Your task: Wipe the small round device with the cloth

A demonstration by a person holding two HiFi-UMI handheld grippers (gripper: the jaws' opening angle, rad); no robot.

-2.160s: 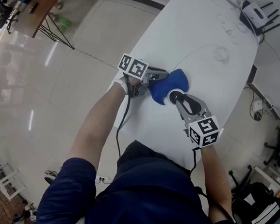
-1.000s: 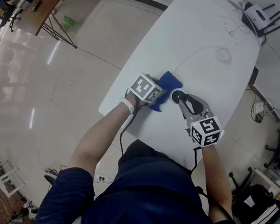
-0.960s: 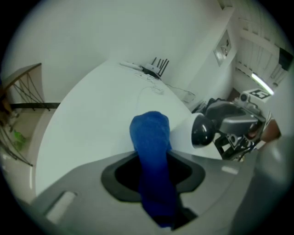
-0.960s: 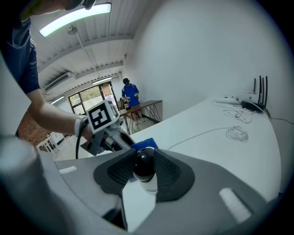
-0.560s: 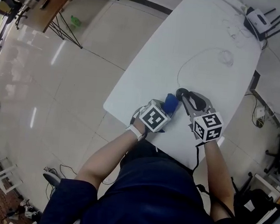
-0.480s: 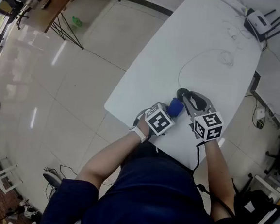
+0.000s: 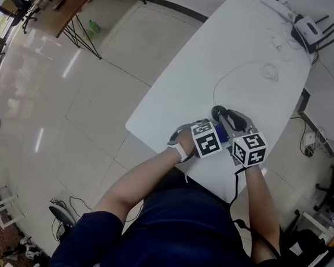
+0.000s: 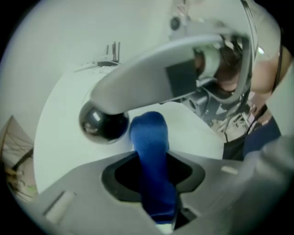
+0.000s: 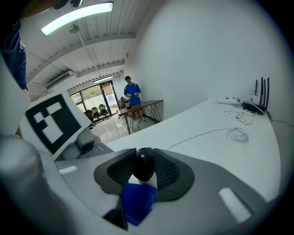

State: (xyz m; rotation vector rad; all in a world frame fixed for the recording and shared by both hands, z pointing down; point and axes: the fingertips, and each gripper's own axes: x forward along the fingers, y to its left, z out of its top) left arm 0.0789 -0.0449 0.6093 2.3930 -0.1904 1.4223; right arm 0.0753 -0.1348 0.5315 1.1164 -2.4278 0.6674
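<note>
Judging by its gloss, we took the device (image 8: 103, 123) for light, hard and slippery, best pinched across its middle, as our right fingers (image 9: 167, 173) did at the bench's (image 7: 175, 102) near end. Our left fingers (image 8: 120, 178) clamped the soft cloth (image 8: 148, 133) just beside it. We counted one device, one cloth.

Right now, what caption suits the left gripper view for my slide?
Left hand-held gripper clamps a blue cloth beside the small black round device.

A white table (image 7: 261, 57) stands on a glossy pale tiled floor (image 7: 70, 110), with a wooden desk (image 7: 62, 1) beyond. A strip light (image 9: 78, 13) glows on the ceiling beside a plain white wall (image 9: 206, 46)
</note>
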